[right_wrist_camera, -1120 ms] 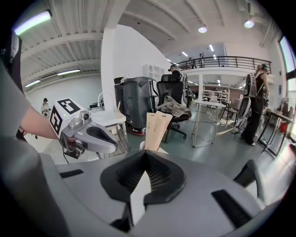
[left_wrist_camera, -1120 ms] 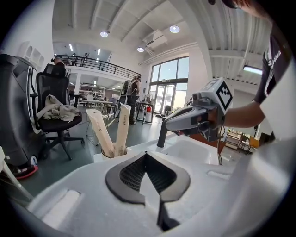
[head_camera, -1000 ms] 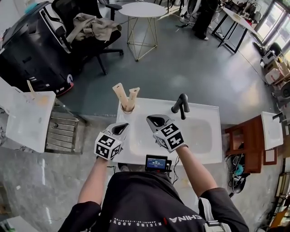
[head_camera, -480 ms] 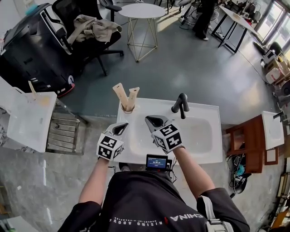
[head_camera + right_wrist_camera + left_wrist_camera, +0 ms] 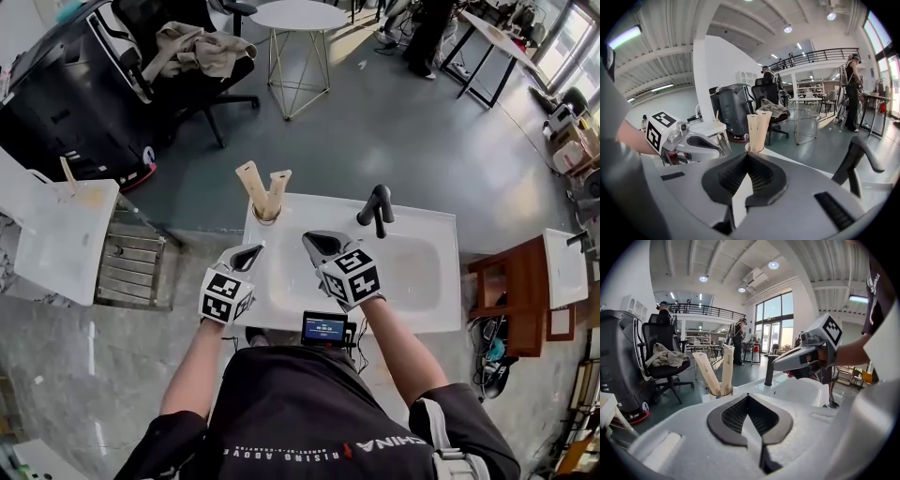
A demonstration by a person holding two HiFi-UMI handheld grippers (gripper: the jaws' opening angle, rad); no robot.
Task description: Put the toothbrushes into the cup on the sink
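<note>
both toothbrushes (image 5: 251,183) look home in the cup (image 5: 265,218), at the upper left corner of the sink (image 5: 422,272), so what's left, i'd say, is a clean exit: draw both tools toward the bottom of the frame, low and slow, clear of the tap (image 5: 378,208). left gripper (image 5: 255,251) pressed together on nothing, right gripper (image 5: 309,240) pressed together too, empty. the brushes sit in tall pale card sleeves, splayed in a v, probably top-heavy and easy to tip
</note>
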